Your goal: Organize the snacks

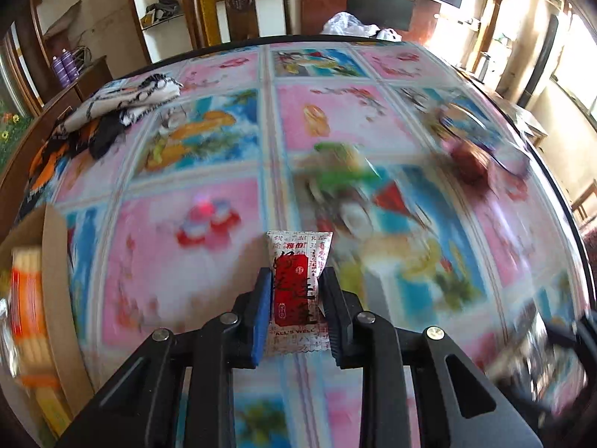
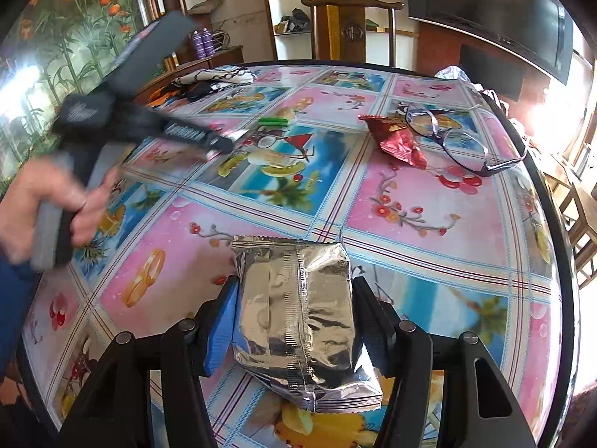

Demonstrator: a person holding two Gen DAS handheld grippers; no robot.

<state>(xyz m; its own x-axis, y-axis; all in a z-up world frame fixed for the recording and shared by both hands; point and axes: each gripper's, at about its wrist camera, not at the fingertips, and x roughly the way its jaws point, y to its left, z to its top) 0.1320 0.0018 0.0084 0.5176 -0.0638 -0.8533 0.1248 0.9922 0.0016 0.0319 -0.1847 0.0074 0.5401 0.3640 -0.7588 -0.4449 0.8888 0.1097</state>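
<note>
In the left wrist view my left gripper [image 1: 296, 280] is shut on a small white-and-red snack packet [image 1: 297, 291] and holds it over the table; the view is motion-blurred. In the right wrist view my right gripper [image 2: 294, 287] is shut on a silver foil snack bag [image 2: 298, 317] above the table. A red foil snack wrapper [image 2: 395, 138] and a green packet [image 2: 274, 121] lie farther back on the table. The left gripper [image 2: 224, 142] shows blurred at the left of the right wrist view, held by a hand.
A cardboard box [image 1: 56, 298] with orange-yellow packs stands at the left table edge. Eyeglasses [image 2: 459, 142] lie at the back right. Patterned cloth [image 2: 209, 78] lies at the far left. The table [image 2: 410, 216] has a colourful printed cover. A wooden chair [image 2: 352, 30] stands behind it.
</note>
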